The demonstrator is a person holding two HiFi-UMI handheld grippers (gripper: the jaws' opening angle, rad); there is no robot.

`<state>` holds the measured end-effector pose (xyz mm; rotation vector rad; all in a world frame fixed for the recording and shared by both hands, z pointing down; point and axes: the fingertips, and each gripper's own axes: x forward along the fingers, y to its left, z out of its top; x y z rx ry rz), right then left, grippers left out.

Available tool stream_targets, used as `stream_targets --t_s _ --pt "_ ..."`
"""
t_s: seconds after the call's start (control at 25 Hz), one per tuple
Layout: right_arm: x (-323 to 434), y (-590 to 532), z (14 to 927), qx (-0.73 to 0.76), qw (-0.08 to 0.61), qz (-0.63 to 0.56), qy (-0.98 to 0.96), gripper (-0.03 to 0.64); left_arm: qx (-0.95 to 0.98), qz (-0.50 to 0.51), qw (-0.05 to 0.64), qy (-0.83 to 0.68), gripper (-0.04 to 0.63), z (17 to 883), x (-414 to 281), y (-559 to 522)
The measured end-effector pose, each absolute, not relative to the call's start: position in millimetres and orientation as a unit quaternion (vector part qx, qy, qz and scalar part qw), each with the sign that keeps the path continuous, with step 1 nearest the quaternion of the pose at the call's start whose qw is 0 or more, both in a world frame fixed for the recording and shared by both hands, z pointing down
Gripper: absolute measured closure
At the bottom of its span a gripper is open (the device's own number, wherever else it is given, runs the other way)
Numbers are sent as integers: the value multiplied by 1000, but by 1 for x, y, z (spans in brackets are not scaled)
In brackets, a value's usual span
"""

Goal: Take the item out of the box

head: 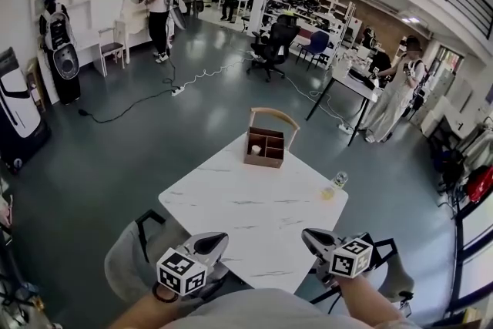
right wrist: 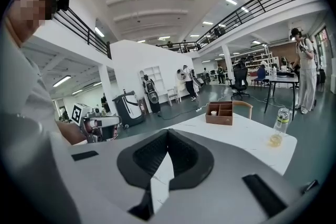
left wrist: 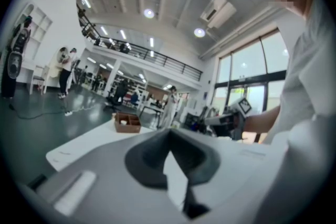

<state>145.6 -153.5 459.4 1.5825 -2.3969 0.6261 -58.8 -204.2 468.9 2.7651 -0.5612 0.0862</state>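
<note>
A brown wooden box (head: 265, 147) with compartments stands at the far edge of the white marble table (head: 246, 204). A small white cup (head: 256, 150) sits in its left compartment. My left gripper (head: 216, 240) and right gripper (head: 310, 236) hover side by side over the table's near edge, far from the box. Both are shut with nothing between their jaws. The left gripper view shows its jaws (left wrist: 169, 131) meeting, with the box (left wrist: 127, 123) far ahead. In the right gripper view the jaws (right wrist: 168, 131) also meet, and the box (right wrist: 220, 113) lies ahead to the right.
A small bottle (head: 336, 184) with yellowish liquid stands at the table's right edge, also seen as the bottle (right wrist: 280, 127) in the right gripper view. A wooden chair (head: 273, 118) stands behind the box. A grey seat (head: 135, 250) sits at the near left. People and desks are farther off.
</note>
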Motion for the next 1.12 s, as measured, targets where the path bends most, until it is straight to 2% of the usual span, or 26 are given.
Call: stream_targets --t_s 0.24,0.52,0.76,1.12 --pt "155 -162 455 532 112 210 -813 609 964 29 164 -206 589 473 -57 -215" --pt "185 -169 464 521 108 218 -818 609 963 42 162 -210 589 476 -25 -218" --pt "232 -196 490 486 75 236 -838 609 953 79 147 -252 589 489 18 -223" --pt "307 -240 529 407 28 234 -883 609 904 158 198 -345 589 498 80 -208"
